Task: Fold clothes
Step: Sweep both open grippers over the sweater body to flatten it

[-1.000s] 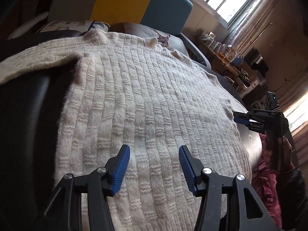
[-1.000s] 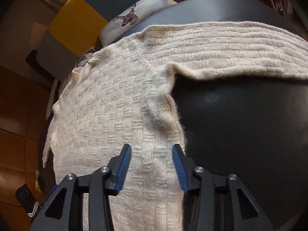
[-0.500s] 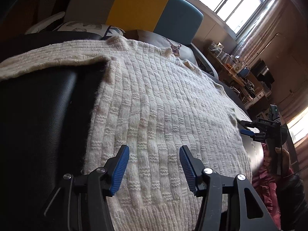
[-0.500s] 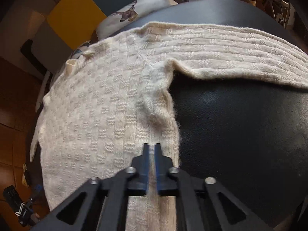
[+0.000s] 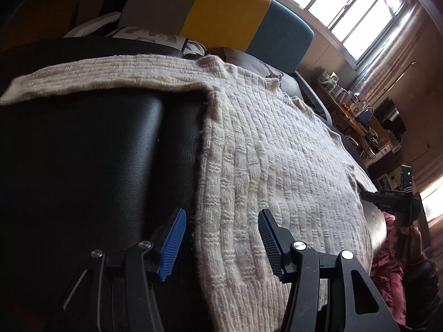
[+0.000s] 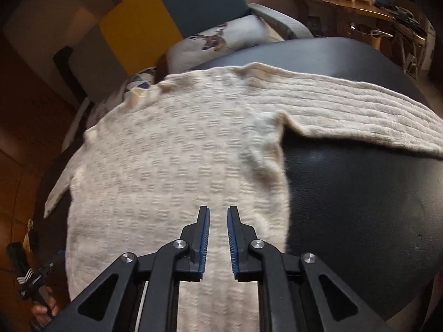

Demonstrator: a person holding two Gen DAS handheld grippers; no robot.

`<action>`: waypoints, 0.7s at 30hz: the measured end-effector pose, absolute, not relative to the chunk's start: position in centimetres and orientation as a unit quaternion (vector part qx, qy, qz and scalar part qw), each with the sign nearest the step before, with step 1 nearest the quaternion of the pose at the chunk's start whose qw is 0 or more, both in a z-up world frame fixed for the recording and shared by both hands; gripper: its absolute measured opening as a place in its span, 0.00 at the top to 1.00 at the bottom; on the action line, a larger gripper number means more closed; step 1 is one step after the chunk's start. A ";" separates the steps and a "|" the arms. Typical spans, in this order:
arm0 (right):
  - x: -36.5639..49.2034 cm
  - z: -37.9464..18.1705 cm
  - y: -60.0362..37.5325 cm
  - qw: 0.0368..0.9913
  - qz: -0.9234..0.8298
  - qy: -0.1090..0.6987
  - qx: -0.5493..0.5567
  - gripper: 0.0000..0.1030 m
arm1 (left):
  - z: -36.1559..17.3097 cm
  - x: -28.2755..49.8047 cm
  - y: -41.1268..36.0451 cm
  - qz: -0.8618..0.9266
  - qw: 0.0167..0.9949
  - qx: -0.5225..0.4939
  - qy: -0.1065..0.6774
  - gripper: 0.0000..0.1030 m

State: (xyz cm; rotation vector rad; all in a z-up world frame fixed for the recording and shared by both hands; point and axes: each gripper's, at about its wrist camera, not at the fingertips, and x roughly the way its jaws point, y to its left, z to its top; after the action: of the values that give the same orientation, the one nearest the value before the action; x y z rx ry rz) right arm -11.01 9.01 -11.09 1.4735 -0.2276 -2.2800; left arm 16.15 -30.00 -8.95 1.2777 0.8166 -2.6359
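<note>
A cream knit sweater (image 5: 277, 166) lies flat on a black leather surface (image 5: 97, 166), its sleeves spread sideways. My left gripper (image 5: 221, 211) is open and straddles the sweater's left side edge near the hem, one finger over leather and one over knit. In the right wrist view the sweater (image 6: 166, 166) is blurred. My right gripper (image 6: 218, 207) hangs over the body just inside the right side edge. Its jaws stand a narrow gap apart, with flat knit showing between them. The left wrist view shows the right gripper (image 5: 365, 193) at the far edge.
A yellow and teal backrest (image 5: 235, 16) and printed pillows (image 6: 221, 38) stand behind the collar. A cluttered shelf (image 5: 346, 102) runs under the window. A pink garment (image 5: 387, 262) lies past the sweater's right edge. A hand (image 6: 41, 308) shows at the lower left.
My left gripper slid from over the sweater's body to its left edge, staying open. My right gripper shut at the right edge half a second ago; its jaws have since parted slightly and it has pulled back.
</note>
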 end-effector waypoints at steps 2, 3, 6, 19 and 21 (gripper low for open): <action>-9.7 -10.9 6.9 0.245 -0.809 -0.069 0.530 0.88 | -9.5 15.4 -29.8 -0.860 0.049 0.434 0.263 0.46; -8.9 -11.3 6.0 0.252 -0.804 -0.050 0.536 0.88 | -9.9 15.1 -29.6 -0.857 0.049 0.442 0.261 0.46; -6.8 -13.2 3.4 0.263 -0.787 0.008 0.558 0.88 | -10.5 14.8 -28.8 -0.855 0.061 0.452 0.248 0.46; -5.4 -16.4 5.2 0.242 -0.776 0.052 0.580 0.90 | -10.4 16.4 -26.6 -0.851 0.077 0.489 0.175 0.55; -5.7 -16.0 5.0 0.247 -0.771 0.049 0.584 0.88 | -9.6 16.8 -27.5 -0.850 0.057 0.480 0.211 0.59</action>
State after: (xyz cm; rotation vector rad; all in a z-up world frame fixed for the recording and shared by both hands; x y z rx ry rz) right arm -5.69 5.01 -15.98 1.5935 0.1331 -2.1036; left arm 16.76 -27.46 -9.59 1.4566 0.6394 -2.5767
